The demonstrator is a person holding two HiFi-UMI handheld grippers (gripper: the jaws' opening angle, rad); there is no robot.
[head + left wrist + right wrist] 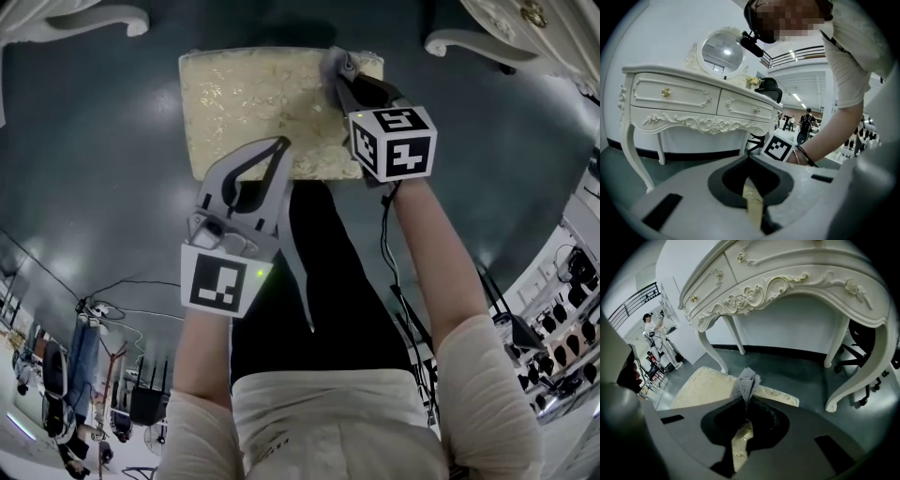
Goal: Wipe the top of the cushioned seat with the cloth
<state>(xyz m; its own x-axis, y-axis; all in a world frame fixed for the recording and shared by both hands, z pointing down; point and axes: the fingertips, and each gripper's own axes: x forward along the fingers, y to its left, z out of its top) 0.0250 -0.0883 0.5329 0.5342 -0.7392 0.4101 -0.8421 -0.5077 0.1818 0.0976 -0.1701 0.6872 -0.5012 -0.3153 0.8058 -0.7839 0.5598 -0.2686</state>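
Seat: cream with gold floral brocade. My cloth: grey knit. Floor: dark teal-grey. Dressing table: white, gold knobs.

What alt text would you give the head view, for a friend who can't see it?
Seen from above, the right gripper pinches a grey cloth over the far right corner of a cream seat on a dark floor. The left gripper, shut and empty, hangs over the seat's near edge.
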